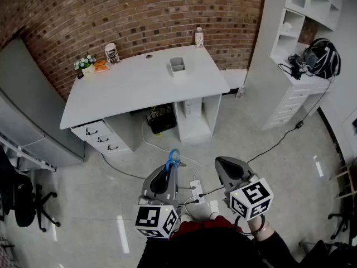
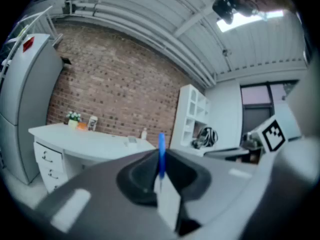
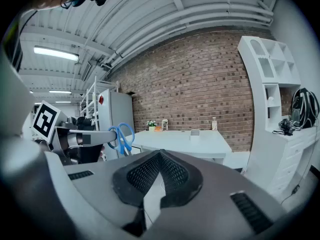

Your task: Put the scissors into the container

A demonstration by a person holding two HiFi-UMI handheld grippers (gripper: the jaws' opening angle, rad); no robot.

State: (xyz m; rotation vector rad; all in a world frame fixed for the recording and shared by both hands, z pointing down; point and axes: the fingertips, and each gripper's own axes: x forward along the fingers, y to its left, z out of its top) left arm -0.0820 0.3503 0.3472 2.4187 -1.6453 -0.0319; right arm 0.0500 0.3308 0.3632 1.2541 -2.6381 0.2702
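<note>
Blue plastic handles of the scissors (image 1: 173, 159) stick out past the tips of the left gripper (image 1: 170, 168). Its fingers (image 2: 137, 176) are nearly together and pinch the blades, so the scissors point handles-first toward the bench (image 1: 134, 91). Just beside it, the right gripper (image 1: 222, 162) has its fingers (image 3: 145, 176) closed tip to tip with nothing between them. Both grippers hang over the floor (image 1: 268, 149), well apart from the bench's near edge. The grey container (image 1: 177, 65) stands upright toward the bench's far edge, right of the middle. A white bottle (image 1: 199, 37) stands at the far right corner, and a cup (image 1: 112, 53) and a small plant (image 1: 85, 63) stand near the far left corner, against the brick wall (image 1: 139, 13).
</note>
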